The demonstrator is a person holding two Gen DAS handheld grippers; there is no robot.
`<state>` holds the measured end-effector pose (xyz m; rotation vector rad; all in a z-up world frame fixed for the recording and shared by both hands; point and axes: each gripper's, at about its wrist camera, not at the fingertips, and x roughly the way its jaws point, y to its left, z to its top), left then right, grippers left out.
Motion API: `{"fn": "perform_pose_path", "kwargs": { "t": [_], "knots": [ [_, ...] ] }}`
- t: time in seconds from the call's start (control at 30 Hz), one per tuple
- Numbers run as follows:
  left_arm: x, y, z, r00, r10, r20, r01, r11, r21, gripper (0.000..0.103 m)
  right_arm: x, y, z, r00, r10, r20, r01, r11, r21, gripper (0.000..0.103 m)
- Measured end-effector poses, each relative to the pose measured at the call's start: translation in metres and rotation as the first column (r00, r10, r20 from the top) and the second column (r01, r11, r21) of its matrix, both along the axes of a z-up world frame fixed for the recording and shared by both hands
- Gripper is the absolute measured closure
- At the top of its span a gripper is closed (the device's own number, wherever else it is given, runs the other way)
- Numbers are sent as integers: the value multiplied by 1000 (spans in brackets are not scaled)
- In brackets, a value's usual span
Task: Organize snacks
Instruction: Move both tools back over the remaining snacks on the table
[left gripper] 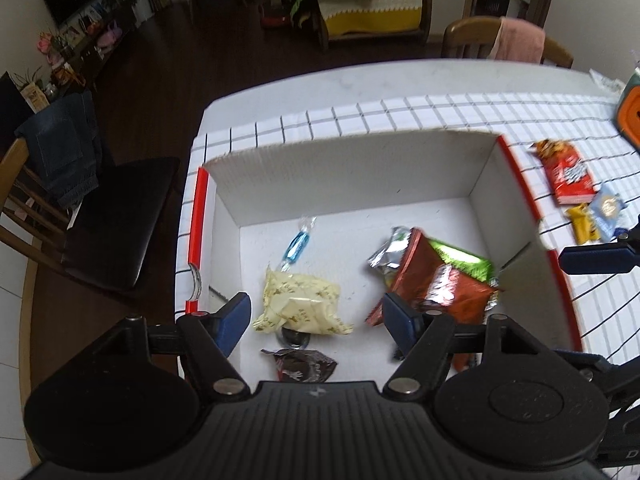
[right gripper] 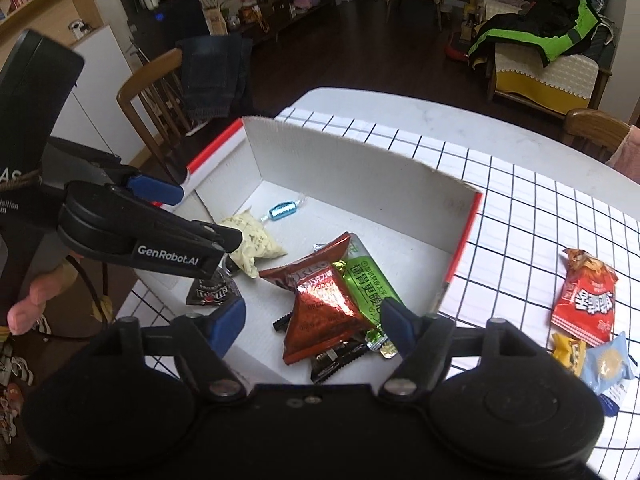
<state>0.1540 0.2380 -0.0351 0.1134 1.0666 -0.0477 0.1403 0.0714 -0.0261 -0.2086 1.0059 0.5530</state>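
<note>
While both hand-held grippers (left gripper: 316, 320) (right gripper: 312, 322) hang spread and empty, the box (left gripper: 352, 168) holds cream, red and green snack packets (left gripper: 300, 304).

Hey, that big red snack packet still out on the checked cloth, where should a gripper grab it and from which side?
Probably grip the red packet across its narrow width near the middle, coming straight down from above. It lies flat on the cloth with both long edges free there, while the yellow packet and pale blue packet crowd its near end.
</note>
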Motion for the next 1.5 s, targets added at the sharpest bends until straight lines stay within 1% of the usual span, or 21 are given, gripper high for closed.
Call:
{"fn": "perform_pose_path", "kwargs": {
  "t": [0.17, 0.37, 0.5, 0.63, 0.67, 0.73, 0.8, 0.93, 1.03, 1.23, 1.37, 1.5],
  "knots": [
    [-13, -16, 19, 998, -4, 65, 5, 1000, -16, 24, -9, -23, 18, 999, -19, 31, 18, 999, 47, 21],
    [-23, -42, 37, 990, -15, 138, 21, 999, -43, 20, -19, -56, 36, 996, -58, 62, 51, 993, 102, 18],
    [-30, -65, 44, 982, -12, 187, 21, 999, -46, 20, -25, -81, 44, 994, -80, 76, 70, 989, 132, 17],
    [-36, -91, 50, 972, -35, 234, 49, 997, -54, 17, -30, -111, 50, 990, -114, 84, 100, 982, 163, 14],
    [-38, -98, 51, 968, -44, 245, 60, 997, -57, 16, -31, -118, 51, 989, -123, 87, 107, 980, 170, 9],
    [-40, -112, 51, 963, -60, 263, 80, 995, -65, 14, -34, -134, 52, 984, -145, 101, 124, 975, 187, 4],
    [-41, -127, 50, 959, -74, 274, 99, 992, -77, 12, -36, -150, 52, 982, -158, 101, 136, 972, 194, 4],
    [-37, -154, 44, 960, -88, 264, 123, 985, -119, 11, -40, -183, 50, 976, -182, 117, 159, 970, 183, 1],
    [-35, -174, 36, 964, -92, 250, 128, 983, -132, 11, -39, -211, 45, 976, -194, 101, 174, 968, 180, 1],
    [-21, -213, 18, 970, -106, 220, 136, 983, -125, 11, -32, -257, 35, 968, -227, 109, 214, 969, 121, 1],
    [-9, -239, 2, 974, -106, 201, 130, 986, -108, 11, -24, -282, 24, 967, -221, 126, 211, 973, 90, 1],
    [4, -262, -13, 980, -102, 170, 120, 988, -98, 11, -13, -300, 8, 970, -208, 126, 202, 978, 59, 1]
  ]
}}
